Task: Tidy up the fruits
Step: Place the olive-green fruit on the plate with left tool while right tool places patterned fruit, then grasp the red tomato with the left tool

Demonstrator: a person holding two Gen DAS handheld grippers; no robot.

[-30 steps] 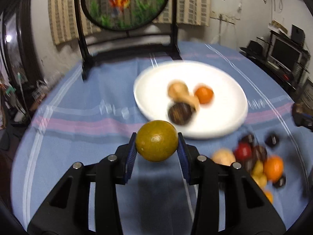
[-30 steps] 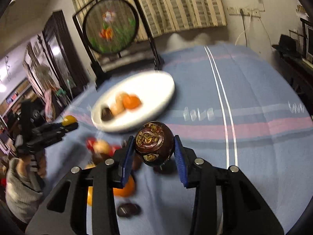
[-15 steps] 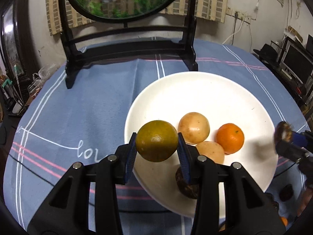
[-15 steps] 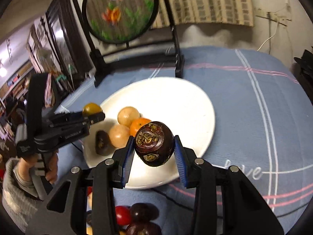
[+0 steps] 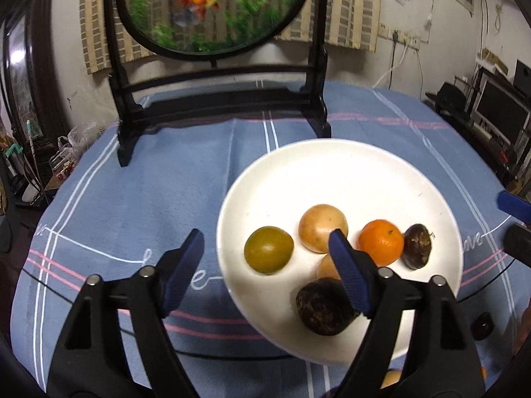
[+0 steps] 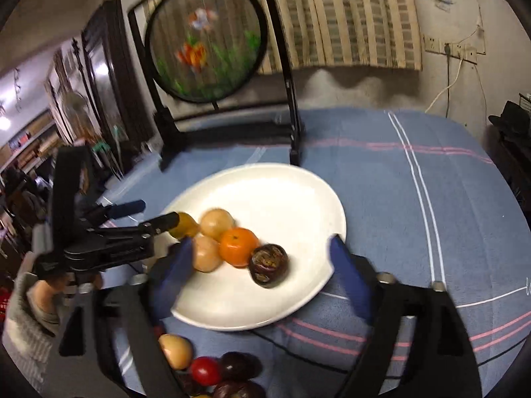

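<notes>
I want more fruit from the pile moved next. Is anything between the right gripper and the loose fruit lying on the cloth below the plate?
Nothing visible blocks it. The fruit pile lies on the cloth near the plate, right beside the right gripper, whose empty jaws are opening over the plate.

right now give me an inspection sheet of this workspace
surface: blue striped tablecloth, round table.
job's things: white plate holds green-yellow citrus, two tan fruits, orange, two dark fruits.
clutter: loose fruit pile off the plate, by its near edge.
grippers: left gripper and right gripper opening, nothing between the fingers.
cables: white cord on wall.
surroundings: goldfish screen on black stand, striped curtain, monitors.
</notes>
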